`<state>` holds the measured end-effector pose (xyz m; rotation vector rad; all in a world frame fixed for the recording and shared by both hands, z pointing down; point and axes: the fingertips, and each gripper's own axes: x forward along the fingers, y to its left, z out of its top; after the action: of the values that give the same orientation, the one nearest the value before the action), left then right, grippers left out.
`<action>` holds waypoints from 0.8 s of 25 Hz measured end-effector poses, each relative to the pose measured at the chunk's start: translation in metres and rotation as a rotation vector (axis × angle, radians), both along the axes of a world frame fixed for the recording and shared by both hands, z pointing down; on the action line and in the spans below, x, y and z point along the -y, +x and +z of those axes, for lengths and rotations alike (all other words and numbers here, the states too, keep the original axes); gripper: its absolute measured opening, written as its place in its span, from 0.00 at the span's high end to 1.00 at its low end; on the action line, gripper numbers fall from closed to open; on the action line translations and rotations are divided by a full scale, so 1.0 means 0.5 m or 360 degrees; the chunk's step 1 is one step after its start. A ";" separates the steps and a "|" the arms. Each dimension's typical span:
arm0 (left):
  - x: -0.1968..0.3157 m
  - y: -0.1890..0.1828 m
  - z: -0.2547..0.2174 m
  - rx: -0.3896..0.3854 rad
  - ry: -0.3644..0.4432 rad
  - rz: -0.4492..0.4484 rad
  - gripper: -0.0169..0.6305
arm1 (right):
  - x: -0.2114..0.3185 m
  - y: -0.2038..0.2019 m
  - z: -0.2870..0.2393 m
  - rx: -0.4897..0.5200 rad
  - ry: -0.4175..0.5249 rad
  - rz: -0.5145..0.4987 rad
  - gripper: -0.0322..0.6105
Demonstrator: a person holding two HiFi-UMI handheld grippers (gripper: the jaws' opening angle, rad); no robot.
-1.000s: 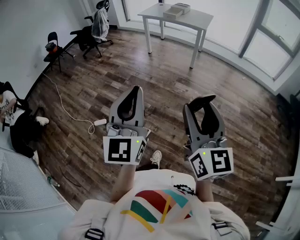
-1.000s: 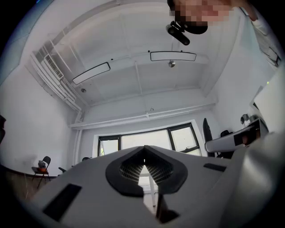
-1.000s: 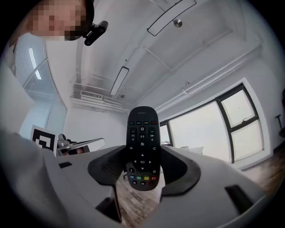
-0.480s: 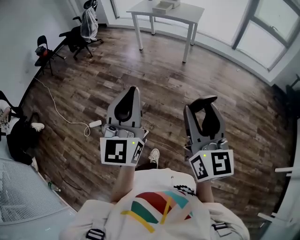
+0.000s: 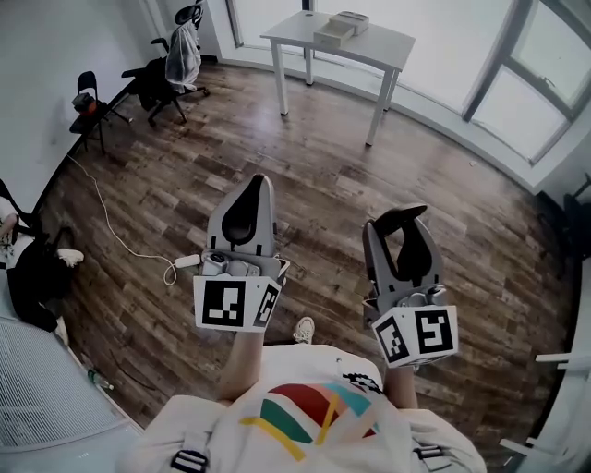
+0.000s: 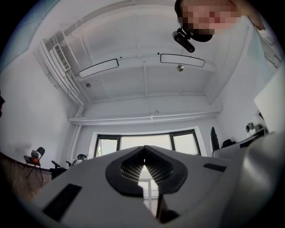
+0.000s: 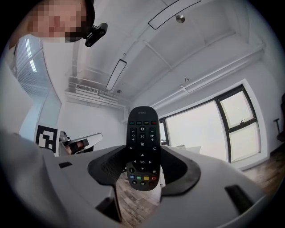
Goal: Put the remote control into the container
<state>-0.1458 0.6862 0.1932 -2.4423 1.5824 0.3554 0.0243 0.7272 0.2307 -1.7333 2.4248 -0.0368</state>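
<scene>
Both grippers have been carried onward over the wooden floor (image 5: 305,148), table well ahead.
The remote control (image 7: 142,149) is clamped upright in the right gripper (image 5: 404,226); the left gripper (image 5: 251,189) is closed on nothing. The grip is best kept firm and level until the box (image 5: 342,23) near the white table's (image 5: 379,44) far edge, judged the container, is reached.

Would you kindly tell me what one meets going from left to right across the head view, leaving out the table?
small black chair → office chair draped with cloth → left tongs → right tongs, gripping the remote control
</scene>
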 end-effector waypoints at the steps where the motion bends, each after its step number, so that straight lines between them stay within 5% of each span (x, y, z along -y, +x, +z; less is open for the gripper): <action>1: 0.007 -0.010 -0.002 -0.0001 0.0007 -0.0005 0.96 | 0.008 -0.007 0.003 0.0000 -0.0008 0.0002 0.57; 8: 0.053 -0.094 0.024 -0.0104 -0.0065 -0.0085 0.96 | 0.029 -0.027 0.033 0.0010 -0.0120 0.0033 0.57; 13: 0.089 -0.081 0.061 -0.0090 -0.0141 -0.0079 0.96 | 0.067 -0.010 0.065 0.0000 -0.0189 0.0051 0.57; 20: 0.205 -0.027 0.047 0.0035 -0.0106 -0.0079 0.96 | 0.229 0.025 0.009 -0.0127 -0.0010 -0.0007 0.57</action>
<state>-0.1591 0.5835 0.2169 -2.4417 1.6683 0.2707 0.0367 0.6128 0.2349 -1.7643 2.4869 0.0243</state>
